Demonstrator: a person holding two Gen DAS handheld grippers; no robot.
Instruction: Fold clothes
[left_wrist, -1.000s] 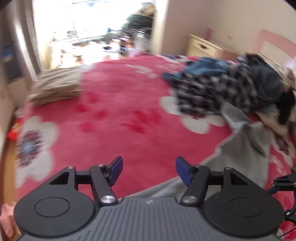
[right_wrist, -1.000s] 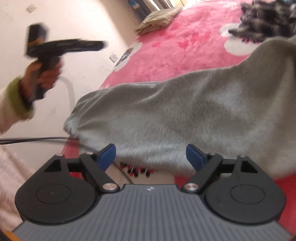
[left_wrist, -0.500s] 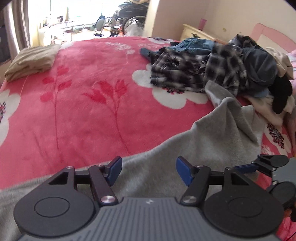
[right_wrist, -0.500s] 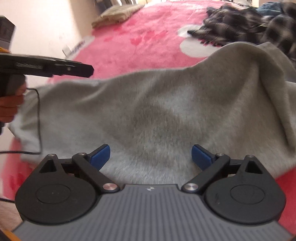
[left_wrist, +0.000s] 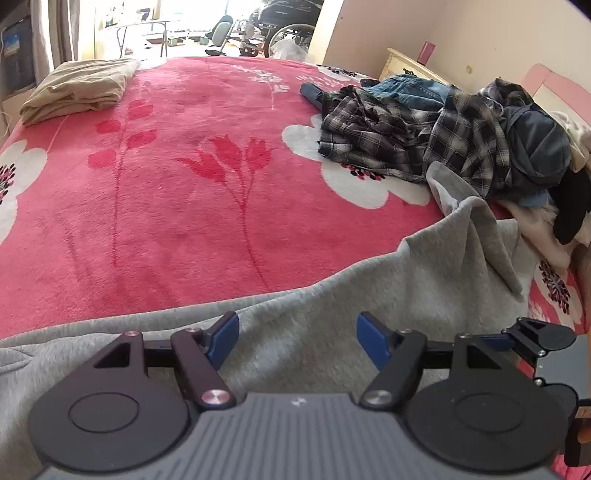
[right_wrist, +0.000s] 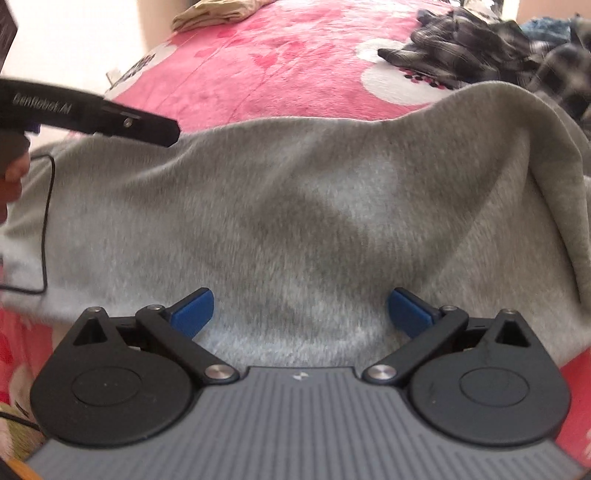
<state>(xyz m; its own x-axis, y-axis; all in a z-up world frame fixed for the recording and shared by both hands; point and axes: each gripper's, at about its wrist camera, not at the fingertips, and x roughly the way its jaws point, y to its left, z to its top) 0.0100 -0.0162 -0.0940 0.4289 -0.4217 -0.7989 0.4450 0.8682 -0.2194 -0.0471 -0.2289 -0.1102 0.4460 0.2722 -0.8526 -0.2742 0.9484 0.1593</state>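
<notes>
Covering the whole bed (left_wrist: 207, 206) is a pink blanket with white flowers and red stems. Spread along its near edge lies the gray sweatshirt (left_wrist: 413, 295) — its long axis running left to right across the left wrist view, with one end rising in a rumpled fold toward the pile of clothes (left_wrist: 443, 136) at the right, where plaid shirts, jeans and dark garments are heaped. A folded tan garment (left_wrist: 77, 88) sits at the far left corner.

Black housing seen from the right wrist carries pale lettering, "GenRobot.AI", on the left hand-held gripper (left_wrist: 297, 341), whose jaws are opening above the gray fabric with nothing pinched between them. The right hand-held gripper (right_wrist: 300, 312) is spread wide over the sweatshirt, blue pads apart — gripping nothing. A thin black cable (right_wrist: 46, 221) loops over the sweatshirt's left end.
</notes>
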